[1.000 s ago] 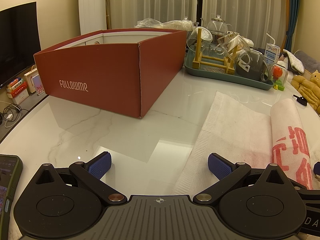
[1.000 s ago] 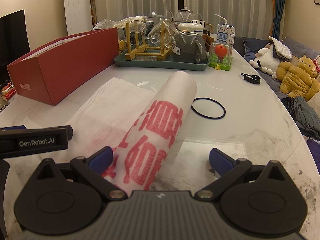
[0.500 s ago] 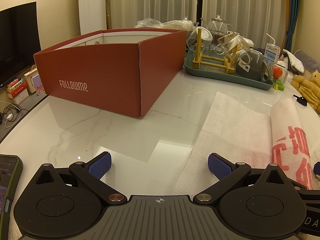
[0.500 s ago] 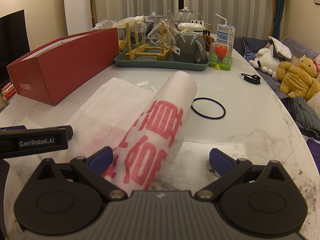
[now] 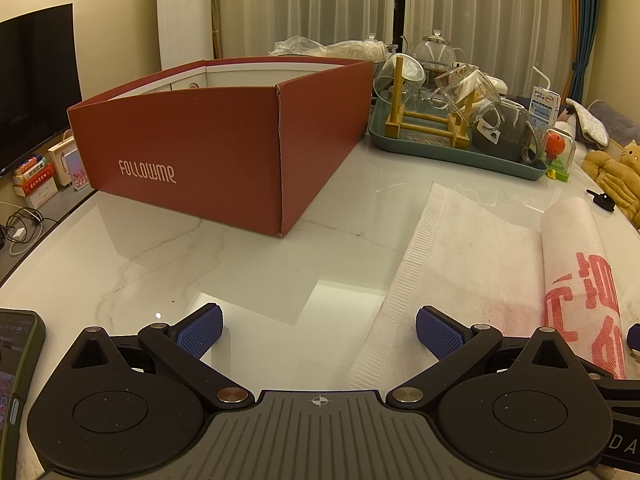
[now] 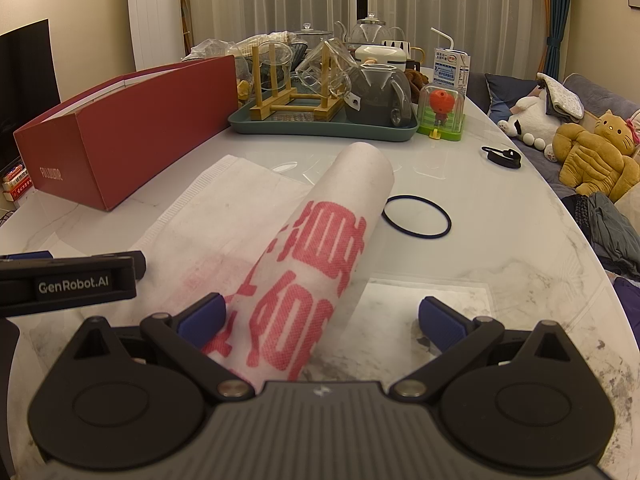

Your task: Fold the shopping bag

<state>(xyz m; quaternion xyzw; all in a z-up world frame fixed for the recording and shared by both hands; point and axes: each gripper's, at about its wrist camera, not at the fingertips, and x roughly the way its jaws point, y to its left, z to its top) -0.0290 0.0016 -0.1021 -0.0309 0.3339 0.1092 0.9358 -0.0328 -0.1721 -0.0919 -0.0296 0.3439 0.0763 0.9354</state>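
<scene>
A: Left gripper (image 5: pixel 319 330) state? 
B: Jaws are spread wide and nothing is held between them. Its blue pads (image 5: pixel 199 330) are seen low over the white marble table (image 5: pixel 224 264).

A: Right gripper (image 6: pixel 322 320)? 
B: Also spread wide. The near end of the rolled part lies between the fingers, against the left pad (image 6: pixel 202 318); the right pad is well apart from it, so no grip is recorded.

A: Position of the shopping bag (image 6: pixel 320 248)? 
B: It is a white non-woven bag with red print, partly rolled into a tube. The tube runs straight ahead from the right gripper, slightly toward its right. The unrolled flat part (image 5: pixel 472 248) is spread on the table to the tube's left, just ahead and right of the left gripper, whose right pad is over the ribbed edge.

A: Other items noted? 
B: A black elastic ring (image 6: pixel 416 216) is lying flat just right of the tube's far end. A red cardboard box (image 5: pixel 224 148) marked FOLLOWME is placed ahead and left of the left gripper, open at the top. A teal tray (image 6: pixel 320 130) with a wooden rack and glassware is seen beyond the tube. A phone (image 5: pixel 18 368) is at the left gripper's near left.
</scene>
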